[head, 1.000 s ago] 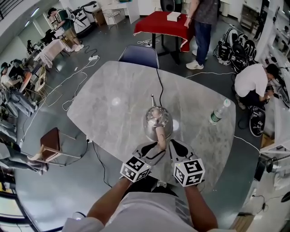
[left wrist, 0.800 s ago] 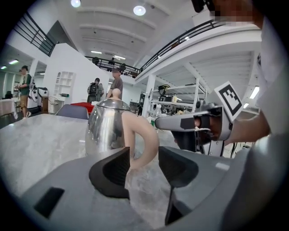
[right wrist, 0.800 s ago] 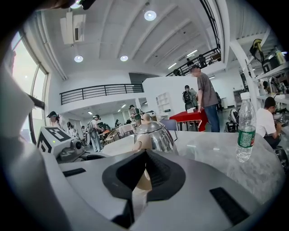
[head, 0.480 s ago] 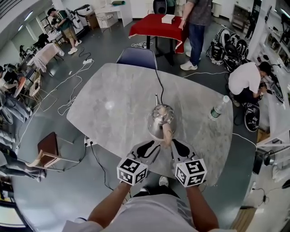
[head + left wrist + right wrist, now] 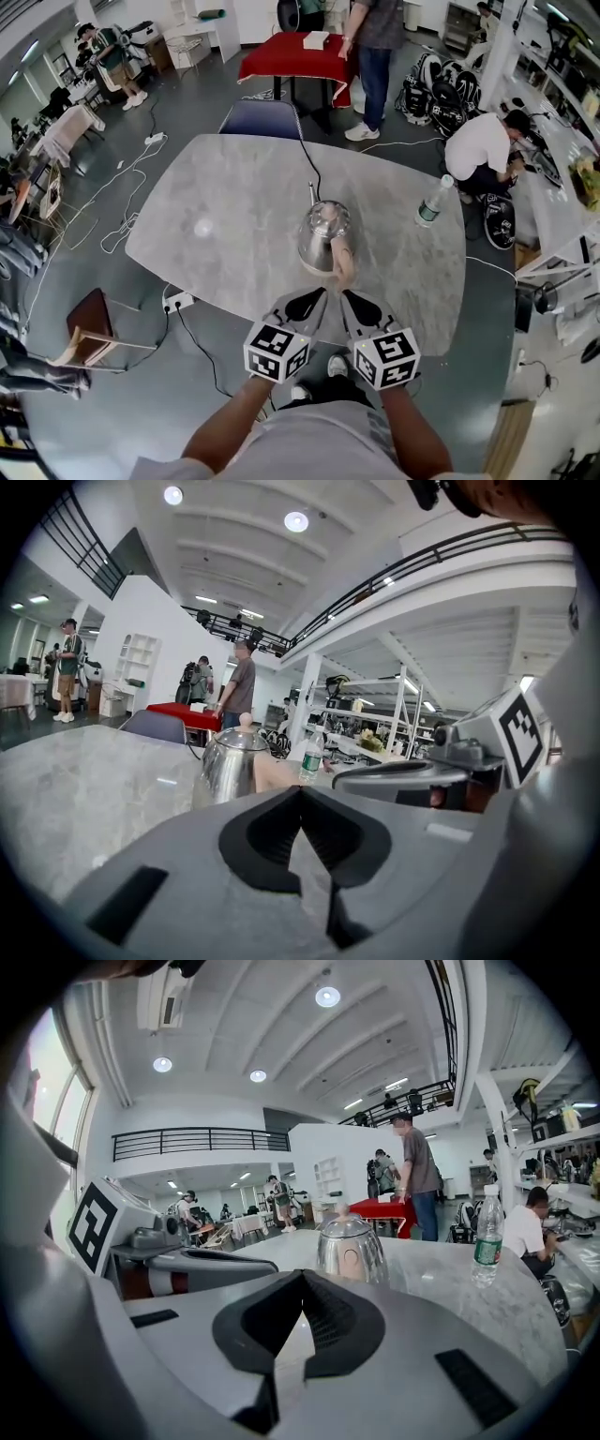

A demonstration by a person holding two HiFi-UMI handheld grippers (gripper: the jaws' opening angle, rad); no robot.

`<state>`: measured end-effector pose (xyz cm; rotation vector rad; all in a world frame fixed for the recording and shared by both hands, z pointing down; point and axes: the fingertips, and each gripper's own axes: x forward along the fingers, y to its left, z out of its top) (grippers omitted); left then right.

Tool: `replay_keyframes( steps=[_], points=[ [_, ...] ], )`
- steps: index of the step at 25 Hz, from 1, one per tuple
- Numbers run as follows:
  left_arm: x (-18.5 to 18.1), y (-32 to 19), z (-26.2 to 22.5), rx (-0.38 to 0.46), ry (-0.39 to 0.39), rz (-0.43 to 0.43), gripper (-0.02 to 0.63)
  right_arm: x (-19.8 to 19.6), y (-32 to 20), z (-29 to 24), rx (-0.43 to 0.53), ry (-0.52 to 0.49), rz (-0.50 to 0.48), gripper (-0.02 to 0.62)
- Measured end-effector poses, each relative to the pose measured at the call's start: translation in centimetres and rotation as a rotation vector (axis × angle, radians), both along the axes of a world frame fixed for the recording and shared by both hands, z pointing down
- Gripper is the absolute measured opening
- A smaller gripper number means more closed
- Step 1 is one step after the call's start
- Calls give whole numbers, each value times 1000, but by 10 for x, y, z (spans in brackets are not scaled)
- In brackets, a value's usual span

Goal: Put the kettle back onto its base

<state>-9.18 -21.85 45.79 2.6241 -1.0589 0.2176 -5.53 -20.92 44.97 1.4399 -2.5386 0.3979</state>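
The pale grey, marble-patterned surface [image 5: 234, 206] had rounded corners and a smooth, faintly glossy top. Its whole left half lay bare, giving open room on that side.

One polished steel kettle [image 5: 322, 232] stood upright a little right of the middle and not far in from the near edge. It had a rounded, mirror-bright body, a thin spout pointing far and a pale tan handle turned towards the near edge. A single black cord [image 5: 305, 159] ran from it across the top and over the far edge. What lay under the kettle was hidden by its body.

One clear plastic water bottle with a green label [image 5: 430, 201] stood upright by the right edge, well apart from the kettle.

The two grey plastic grippers hung side by side over the near edge, each carrying a cube with square markers. The left gripper [image 5: 317, 296] had just closed, its ribbed black pads meeting at the tips with nothing between them. The right gripper [image 5: 350, 298] also had its pads together and held nothing. Both were near the handle but clear of it.

A blue chair [image 5: 261, 118] was tucked against the far edge. One white power strip [image 5: 178, 302] lay on the floor below the near left edge.
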Motion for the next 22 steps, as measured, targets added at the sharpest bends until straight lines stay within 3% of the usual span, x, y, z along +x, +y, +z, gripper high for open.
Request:
replay_keyframes(
  steps=[22],
  points=[
    [-17, 32, -8, 46, -20, 33, 6, -27, 35, -5, 26, -6, 22, 3]
  ],
)
